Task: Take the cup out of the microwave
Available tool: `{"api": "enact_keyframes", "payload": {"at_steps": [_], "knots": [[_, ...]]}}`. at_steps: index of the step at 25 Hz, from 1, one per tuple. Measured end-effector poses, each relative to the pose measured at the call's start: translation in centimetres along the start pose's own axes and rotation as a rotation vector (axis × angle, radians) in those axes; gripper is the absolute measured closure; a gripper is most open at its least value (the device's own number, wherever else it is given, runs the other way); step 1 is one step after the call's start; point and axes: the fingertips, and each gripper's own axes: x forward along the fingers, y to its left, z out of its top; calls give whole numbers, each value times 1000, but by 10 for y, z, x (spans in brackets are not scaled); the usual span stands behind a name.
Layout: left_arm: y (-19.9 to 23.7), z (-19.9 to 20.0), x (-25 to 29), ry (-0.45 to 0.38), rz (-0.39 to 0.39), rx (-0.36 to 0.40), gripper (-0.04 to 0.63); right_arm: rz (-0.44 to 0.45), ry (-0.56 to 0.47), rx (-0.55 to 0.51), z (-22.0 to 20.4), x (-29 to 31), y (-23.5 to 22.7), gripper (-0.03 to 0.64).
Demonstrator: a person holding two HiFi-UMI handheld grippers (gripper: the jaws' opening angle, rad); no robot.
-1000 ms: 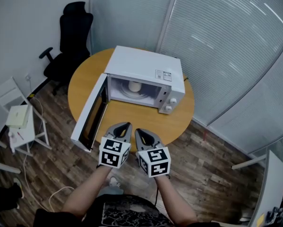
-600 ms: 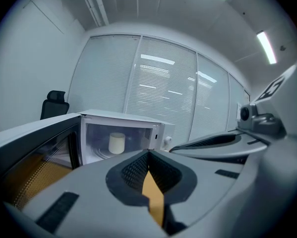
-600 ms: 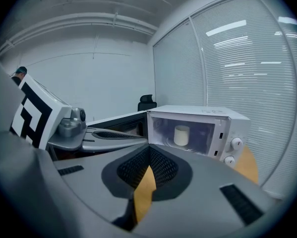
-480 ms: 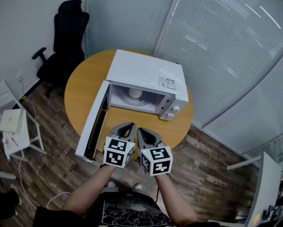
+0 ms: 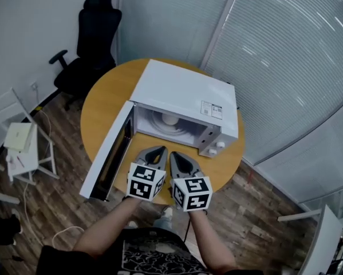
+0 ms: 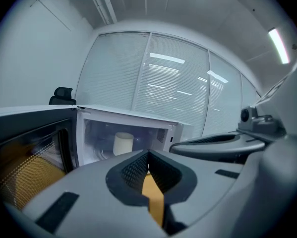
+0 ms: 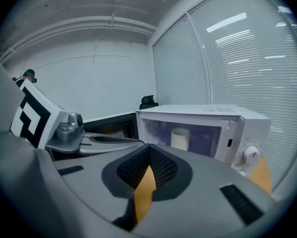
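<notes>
A white microwave [image 5: 182, 99] stands on a round wooden table [image 5: 105, 105] with its door [image 5: 105, 152] swung wide to the left. Inside, a cream cup [image 5: 169, 119] stands upright on the turntable; both gripper views show the cup [image 6: 123, 143] [image 7: 180, 138] ahead, untouched. My left gripper [image 5: 158, 150] and right gripper [image 5: 173, 156] are side by side at the table's near edge, in front of the opening. Both are shut with nothing between the jaws [image 6: 148, 155] [image 7: 148, 147].
A black office chair [image 5: 91, 44] stands behind the table at the left. A small white stand [image 5: 22, 148] with items on it is at the far left. Blinds cover glass walls behind and right of the microwave. The floor is wood.
Both grippers have moved forward together toward the microwave opening and now hang over the table's near edge. The cup and door have not moved.
</notes>
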Motion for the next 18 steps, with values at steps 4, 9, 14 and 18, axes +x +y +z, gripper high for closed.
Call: {"api": "enact_keyframes", "payload": {"at_steps": [4,9,14,18], "knots": [[2,2,36,18,46,14,584,53,-14,-8,10,17,-30,601],[-3,9,72,13,84,11,584,106,-14,-10,15,30,-66,601],[-3,13,97,4,134,17,584,176,-11,-17,16,38,-88,601],[-5,13,114,-1,165,30,584,227,-11,-24,16,42,-102,601]]}}
